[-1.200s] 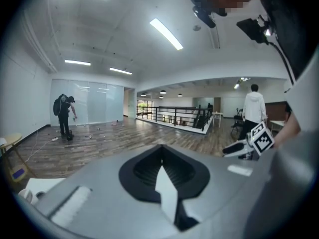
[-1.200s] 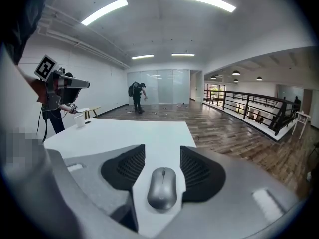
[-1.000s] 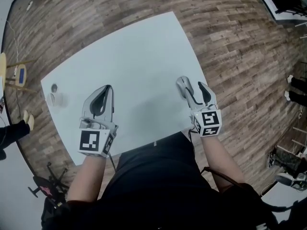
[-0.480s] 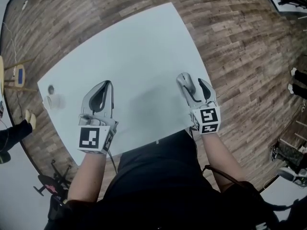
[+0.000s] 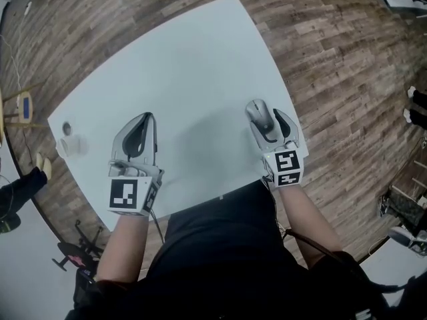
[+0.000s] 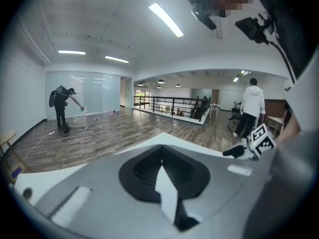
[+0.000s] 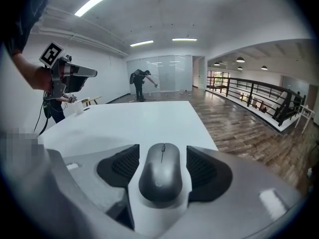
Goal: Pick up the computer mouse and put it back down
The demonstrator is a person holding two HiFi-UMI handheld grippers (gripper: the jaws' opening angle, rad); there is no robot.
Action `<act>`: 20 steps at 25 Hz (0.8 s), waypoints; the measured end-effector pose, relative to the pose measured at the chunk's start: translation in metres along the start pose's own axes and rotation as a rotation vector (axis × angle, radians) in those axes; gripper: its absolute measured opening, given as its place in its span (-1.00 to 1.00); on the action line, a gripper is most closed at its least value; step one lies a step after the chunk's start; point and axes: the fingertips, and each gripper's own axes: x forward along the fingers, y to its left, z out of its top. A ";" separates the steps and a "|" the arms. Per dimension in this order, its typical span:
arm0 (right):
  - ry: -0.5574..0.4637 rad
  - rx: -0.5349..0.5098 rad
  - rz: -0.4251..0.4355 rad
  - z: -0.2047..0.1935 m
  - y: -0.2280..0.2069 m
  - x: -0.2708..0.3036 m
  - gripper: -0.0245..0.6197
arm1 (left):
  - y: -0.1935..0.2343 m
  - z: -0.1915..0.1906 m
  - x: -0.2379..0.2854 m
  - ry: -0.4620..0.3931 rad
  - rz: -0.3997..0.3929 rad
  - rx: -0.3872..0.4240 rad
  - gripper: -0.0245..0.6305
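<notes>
Judging the put-down nearly complete: the mouse (image 7: 160,176) appears to rest near the counter's (image 5: 180,79) right edge. The right hand-held gripper (image 7: 162,149) has just been opening and its jaws stand wide either side of the mouse without pressing it. The left hand-held gripper (image 5: 151,119) is closed and empty; only withdrawal seems left.

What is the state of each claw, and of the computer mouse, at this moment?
Left claw: shut, nothing between its jaws.
Right claw: open; its jaws have just been opening and stand either side of the mouse without pressing it.
Computer mouse: upright, between the right claw's jaws, seemingly resting on the white table.
</notes>
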 end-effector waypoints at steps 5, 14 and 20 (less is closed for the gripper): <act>0.042 0.012 -0.008 -0.012 0.000 0.006 0.03 | 0.003 -0.017 0.001 0.055 0.005 0.028 -0.92; 0.074 -0.007 -0.016 -0.016 0.001 0.014 0.07 | -0.010 -0.010 0.009 0.041 -0.028 -0.023 -0.92; 0.104 0.006 -0.029 -0.019 0.000 0.020 0.07 | -0.001 -0.020 0.006 0.089 -0.019 -0.023 -0.92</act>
